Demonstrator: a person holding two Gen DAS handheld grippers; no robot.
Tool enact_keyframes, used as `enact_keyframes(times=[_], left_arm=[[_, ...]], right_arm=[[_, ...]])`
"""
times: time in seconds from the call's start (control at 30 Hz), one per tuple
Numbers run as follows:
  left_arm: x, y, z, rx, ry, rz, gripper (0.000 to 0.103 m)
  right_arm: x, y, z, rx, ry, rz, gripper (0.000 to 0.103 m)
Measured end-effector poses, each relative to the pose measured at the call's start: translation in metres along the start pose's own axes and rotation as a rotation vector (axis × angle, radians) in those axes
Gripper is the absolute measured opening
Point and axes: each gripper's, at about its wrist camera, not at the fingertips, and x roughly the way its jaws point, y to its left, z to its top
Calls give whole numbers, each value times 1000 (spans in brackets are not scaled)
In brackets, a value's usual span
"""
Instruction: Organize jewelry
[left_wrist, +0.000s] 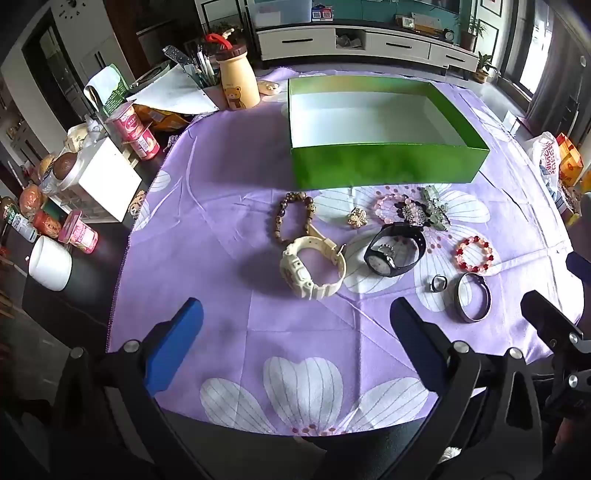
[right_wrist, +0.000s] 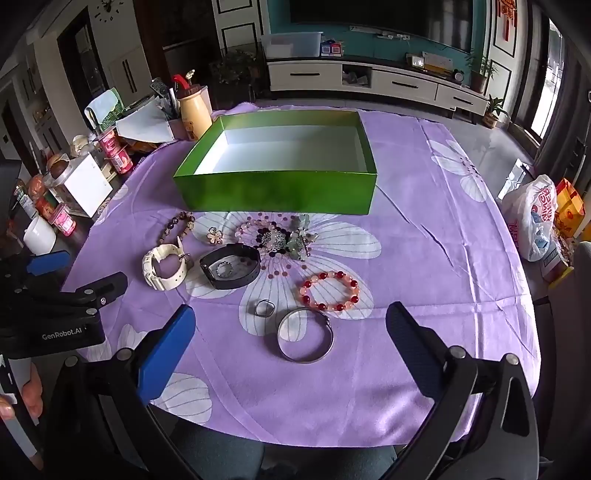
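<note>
An empty green box (left_wrist: 384, 168) (right_wrist: 273, 192) stands on the purple flowered cloth. In front of it lie a brown bead bracelet (left_wrist: 291, 218), a white watch (left_wrist: 314, 267) (right_wrist: 164, 267), a black watch (left_wrist: 393, 249) (right_wrist: 231, 271), a small brooch (left_wrist: 356, 218), a pile of pink and green bead pieces (left_wrist: 410, 210) (right_wrist: 277, 236), a red and pink bead bracelet (left_wrist: 474, 254) (right_wrist: 330, 290), a small ring (left_wrist: 438, 283) (right_wrist: 264, 308) and a silver bangle (left_wrist: 474, 297) (right_wrist: 306, 339). My left gripper (left_wrist: 295, 332) is open, short of the white watch. My right gripper (right_wrist: 291, 343) is open, with the bangle between its fingers' line.
The table's left side holds a white mug (left_wrist: 50, 263), yoghurt cups (left_wrist: 135, 129), a white box (left_wrist: 99, 181), a bear bottle (left_wrist: 236, 83) and pens. Plastic bags (right_wrist: 535, 218) sit beyond the right edge. The cloth (right_wrist: 424, 240) hangs over the near edge.
</note>
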Motion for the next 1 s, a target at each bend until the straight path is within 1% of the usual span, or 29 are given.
enact_keyframes(times=[0.03,0.07,0.1,0.13,0.27,0.3,0.37,1.0], left_arm=[[-1,-1,0,3,-6,5,101],[-2,-5,0,15,-11,30,101],[-4,-7,0,17,-15,31,101],[-1,-4,3,14,2,10,101],[-1,-9,6,24,-4,5,101],[-4,-2,7,20,-9,-1,101],[-4,-3,7,26,-8,-4,101],[1,-11,5,40,2,-8,101]], right_arm=[[0,0,0,0,0,1,102],[-1,0,0,1,0,2,102],[-1,-1,0,3,-1,4,102],[-1,-2,1,5,-1,6,102],[-1,-3,2,5,-1,10,102],[-4,-2,1,6,-7,4,102],[-2,-3,2,10,-7,13,102],[1,-9,-1,16,-12,19,102]])
